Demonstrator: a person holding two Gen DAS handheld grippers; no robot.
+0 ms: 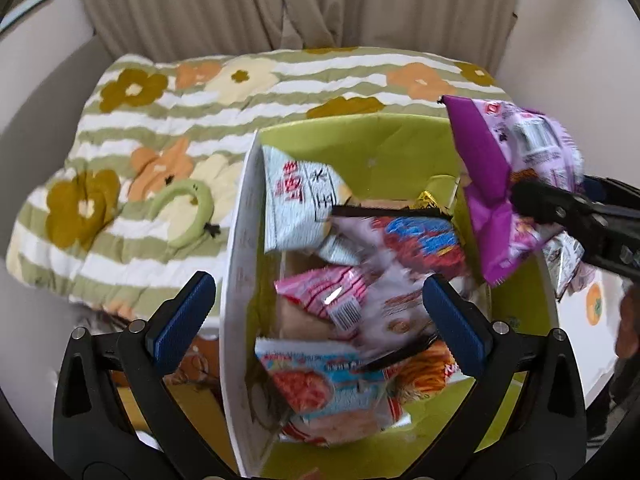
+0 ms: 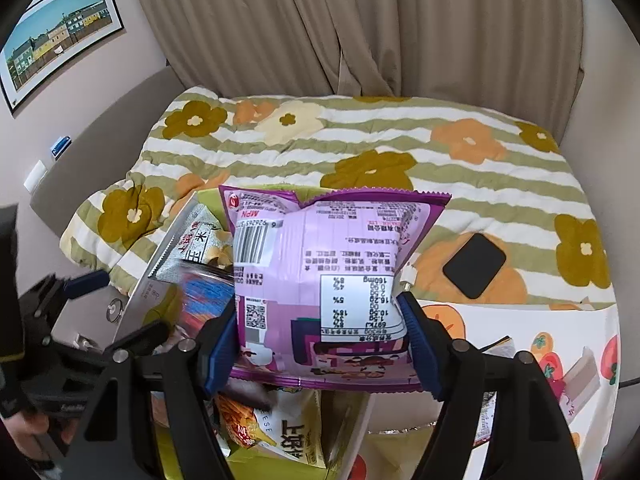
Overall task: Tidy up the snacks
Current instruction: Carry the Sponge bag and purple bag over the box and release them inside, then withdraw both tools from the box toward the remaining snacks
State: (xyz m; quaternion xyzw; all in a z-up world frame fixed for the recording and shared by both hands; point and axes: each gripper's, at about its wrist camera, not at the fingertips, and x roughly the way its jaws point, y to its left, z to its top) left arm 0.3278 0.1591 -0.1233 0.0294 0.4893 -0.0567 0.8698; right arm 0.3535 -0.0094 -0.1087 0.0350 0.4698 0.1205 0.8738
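Note:
A box with a green inside (image 1: 400,144) holds several snack packets: a pale blue one (image 1: 296,204), a pink one (image 1: 340,300) and a blurred red-blue one (image 1: 416,240). My left gripper (image 1: 316,320) is open over the box, its jaws astride the left wall, holding nothing. My right gripper (image 2: 320,340) is shut on a purple snack bag (image 2: 328,272), held above the box's right side; the bag also shows in the left wrist view (image 1: 516,176). The box (image 2: 160,264) lies under and left of the bag in the right wrist view.
A flowered green-striped quilt (image 1: 160,128) covers the bed behind the box. A green ring-shaped item (image 1: 188,208) lies on it to the left. A black phone (image 2: 474,266) lies on the quilt to the right. A persimmon-print cloth (image 2: 540,344) is at right. Curtains (image 2: 320,20) hang behind.

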